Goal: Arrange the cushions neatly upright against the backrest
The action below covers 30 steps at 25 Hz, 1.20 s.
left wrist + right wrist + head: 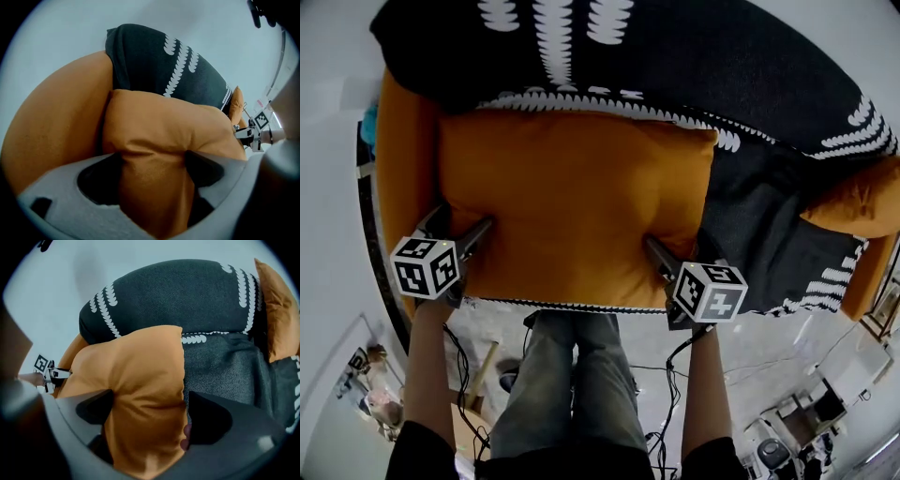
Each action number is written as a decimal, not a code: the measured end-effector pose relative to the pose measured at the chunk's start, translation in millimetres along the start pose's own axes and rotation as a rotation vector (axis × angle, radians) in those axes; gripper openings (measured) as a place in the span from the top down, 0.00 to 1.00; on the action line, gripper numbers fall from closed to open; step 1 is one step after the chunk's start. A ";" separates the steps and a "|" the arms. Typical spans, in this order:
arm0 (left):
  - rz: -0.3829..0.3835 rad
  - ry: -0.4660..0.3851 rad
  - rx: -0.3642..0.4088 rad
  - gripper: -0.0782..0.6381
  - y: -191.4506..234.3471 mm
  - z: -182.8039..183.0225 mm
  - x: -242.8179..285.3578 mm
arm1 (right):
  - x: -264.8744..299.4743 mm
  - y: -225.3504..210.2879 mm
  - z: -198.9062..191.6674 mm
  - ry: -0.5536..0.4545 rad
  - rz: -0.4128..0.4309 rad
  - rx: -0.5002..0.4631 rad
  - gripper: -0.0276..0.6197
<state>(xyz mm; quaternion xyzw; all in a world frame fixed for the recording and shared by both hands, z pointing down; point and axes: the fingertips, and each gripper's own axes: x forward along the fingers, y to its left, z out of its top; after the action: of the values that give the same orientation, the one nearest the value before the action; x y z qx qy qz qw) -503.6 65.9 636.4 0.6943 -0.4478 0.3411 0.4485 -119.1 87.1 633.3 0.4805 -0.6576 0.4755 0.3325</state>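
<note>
A large orange cushion (572,206) lies on the left half of the dark sofa, its top edge against the patterned backrest (675,56). My left gripper (459,230) is at its lower left corner and my right gripper (675,258) at its lower right corner. In the left gripper view the cushion (159,126) bulges between the wide-spread jaws of the gripper (154,164). The right gripper view shows the same: the cushion (136,366) fills the gap of the gripper (150,408). Both stand open. A second orange cushion (853,202) leans at the sofa's right end.
An orange armrest (398,159) borders the cushion on the left. The dark seat (759,225) is bare between the two cushions. The person's legs (572,375) stand at the sofa's front edge, with cables (666,394) and equipment on the floor behind.
</note>
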 end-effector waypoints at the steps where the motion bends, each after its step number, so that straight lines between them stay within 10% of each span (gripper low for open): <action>1: -0.011 0.004 0.001 0.27 -2.3 0.2 2.8 | 1.8 -1.5 -0.4 0.004 0.014 0.010 0.14; 15: -0.024 -0.093 0.086 0.77 -29.8 11.5 -18.8 | -10.0 27.6 8.0 -0.061 -0.060 -0.182 0.56; 30: -0.008 -0.357 0.186 0.84 -82.8 84.6 -124.1 | -119.3 51.5 65.4 -0.342 -0.133 -0.271 0.60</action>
<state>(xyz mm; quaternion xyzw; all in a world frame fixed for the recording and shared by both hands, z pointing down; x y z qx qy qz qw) -466.2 42.8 470.6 0.7839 -0.4841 0.2509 0.2971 -128.8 67.4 489.5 0.5475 -0.7291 0.2714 0.3083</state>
